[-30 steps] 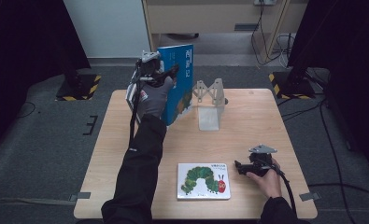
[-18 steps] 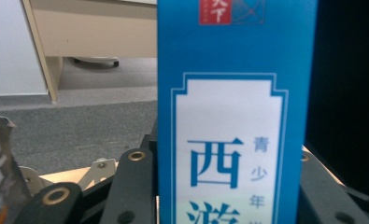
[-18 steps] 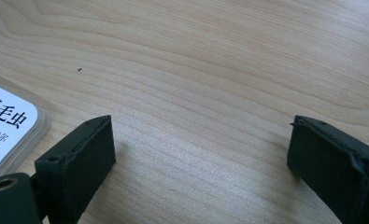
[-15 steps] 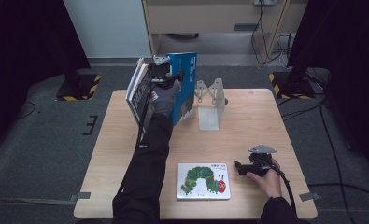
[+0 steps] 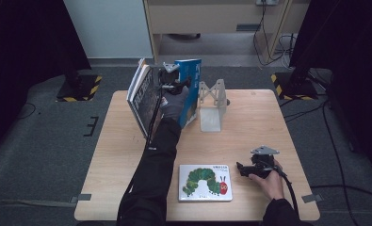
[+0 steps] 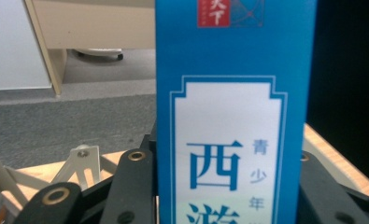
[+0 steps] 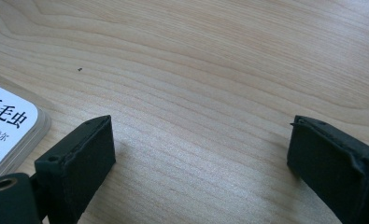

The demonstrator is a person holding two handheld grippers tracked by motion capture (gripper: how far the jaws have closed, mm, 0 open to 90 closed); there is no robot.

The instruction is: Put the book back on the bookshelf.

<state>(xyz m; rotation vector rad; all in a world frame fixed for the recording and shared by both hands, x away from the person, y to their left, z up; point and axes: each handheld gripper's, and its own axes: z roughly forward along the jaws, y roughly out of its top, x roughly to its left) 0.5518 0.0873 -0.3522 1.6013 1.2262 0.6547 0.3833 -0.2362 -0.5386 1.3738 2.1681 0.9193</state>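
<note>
The left gripper (image 5: 174,82) pinches a blue book (image 6: 236,112) upright at the table's far side, just left of a clear bookstand (image 5: 213,106), not yet shelved. The right gripper (image 7: 201,158), jaws spread, rests near the caterpillar book (image 5: 205,182), which lies flat, untouched.

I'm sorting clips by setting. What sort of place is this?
Probably a lab or studio set up for recording: one wooden table on grey carpet, black curtains at both sides, and weighted stand bases with hazard tape.
</note>
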